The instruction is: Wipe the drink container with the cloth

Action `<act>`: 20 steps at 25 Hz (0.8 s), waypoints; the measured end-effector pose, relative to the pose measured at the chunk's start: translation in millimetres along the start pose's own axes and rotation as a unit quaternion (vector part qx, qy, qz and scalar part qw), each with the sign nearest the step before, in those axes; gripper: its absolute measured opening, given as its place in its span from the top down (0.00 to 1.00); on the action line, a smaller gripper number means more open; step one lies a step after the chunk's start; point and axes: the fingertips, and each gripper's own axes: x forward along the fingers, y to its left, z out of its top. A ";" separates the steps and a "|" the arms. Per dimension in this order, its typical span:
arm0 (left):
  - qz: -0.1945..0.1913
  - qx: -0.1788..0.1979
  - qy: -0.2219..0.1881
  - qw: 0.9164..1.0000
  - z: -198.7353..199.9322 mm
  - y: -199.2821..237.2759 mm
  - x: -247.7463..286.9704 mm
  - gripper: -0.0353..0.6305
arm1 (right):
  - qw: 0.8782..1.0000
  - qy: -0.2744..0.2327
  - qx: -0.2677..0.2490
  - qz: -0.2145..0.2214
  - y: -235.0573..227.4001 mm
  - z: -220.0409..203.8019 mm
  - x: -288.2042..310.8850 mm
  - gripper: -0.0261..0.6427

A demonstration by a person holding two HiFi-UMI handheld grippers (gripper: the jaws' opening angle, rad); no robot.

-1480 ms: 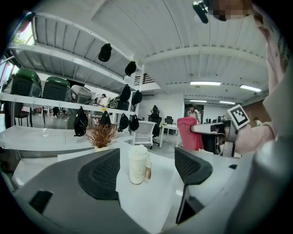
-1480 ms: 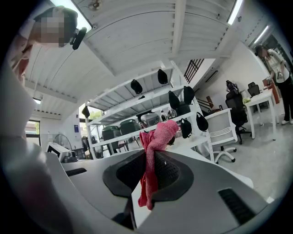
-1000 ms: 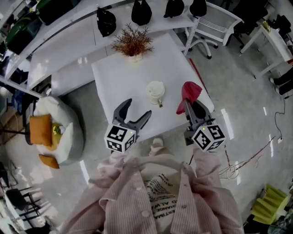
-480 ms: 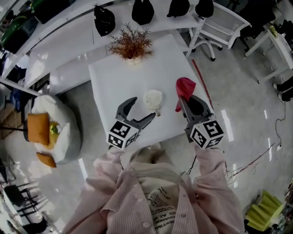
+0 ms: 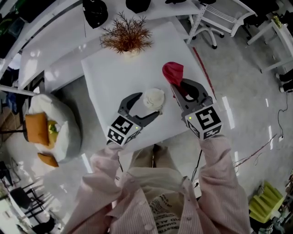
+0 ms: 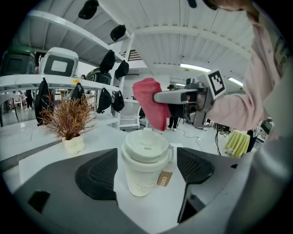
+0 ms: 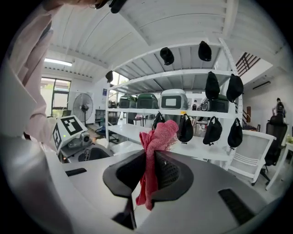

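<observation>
A white lidded paper cup [image 5: 154,98] with a small tag stands upright on the white table [image 5: 114,77]. My left gripper [image 5: 147,105] is open, one jaw on each side of the cup [image 6: 145,162], with a gap visible at both sides. To the cup's right, my right gripper [image 5: 180,84] is shut on a red cloth [image 5: 173,73], held above the table. In the right gripper view the cloth [image 7: 154,146] sticks up bunched from the closed jaws and hangs below them. In the left gripper view the cloth [image 6: 151,103] hangs just behind the cup.
A dried brown plant in a white pot [image 5: 124,39] stands at the table's far side. Black bags [image 5: 94,11] hang on shelving beyond it. A white beanbag with orange cushions [image 5: 50,128] lies left of the table and a white chair [image 5: 219,16] far right.
Both grippers have moved forward over the table. The left one now has the cup between its jaws. The right one has carried the cloth forward and closer to the cup.
</observation>
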 end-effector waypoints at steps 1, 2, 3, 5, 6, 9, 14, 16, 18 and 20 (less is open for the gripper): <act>-0.002 0.000 -0.001 1.000 -0.4 0.8 1.9 0.38 | 1.000 0.005 -0.008 0.007 2.8 -0.6 4.5 0.90; -0.005 0.000 -0.003 1.000 -0.3 1.4 3.7 0.38 | 1.000 0.011 -0.015 0.014 5.6 -1.4 8.9 0.90; -0.008 -0.002 -0.006 1.000 0.0 1.8 5.7 0.38 | 0.999 0.017 -0.023 0.022 8.5 -2.4 13.3 0.90; -0.014 -0.003 -0.011 1.000 0.7 2.8 10.0 0.38 | 0.998 0.028 -0.038 0.037 13.8 -5.1 22.2 0.90; -0.016 -0.003 -0.013 1.000 0.9 3.6 12.0 0.38 | 0.997 0.033 -0.047 0.043 16.3 -6.8 26.6 0.90; -0.028 -0.006 -0.016 0.999 -1.0 3.5 16.1 0.39 | 0.994 0.049 -0.078 0.061 24.8 -13.3 37.0 0.90; -0.040 -0.010 -0.018 0.999 -2.8 2.9 17.0 0.39 | 0.984 0.078 -0.130 0.091 38.9 -20.1 47.4 0.90; -0.041 -0.009 -0.016 0.999 -4.5 3.8 17.2 0.39 | 0.980 0.087 -0.148 0.099 43.3 -21.6 50.7 0.90; -0.041 -0.007 -0.016 0.999 -4.3 4.6 17.5 0.39 | 0.976 0.099 -0.163 0.108 47.7 -24.4 53.1 0.90; -0.042 -0.008 -0.017 0.999 -4.4 5.0 17.7 0.39 | 0.971 0.113 -0.177 0.118 52.7 -28.4 55.3 0.90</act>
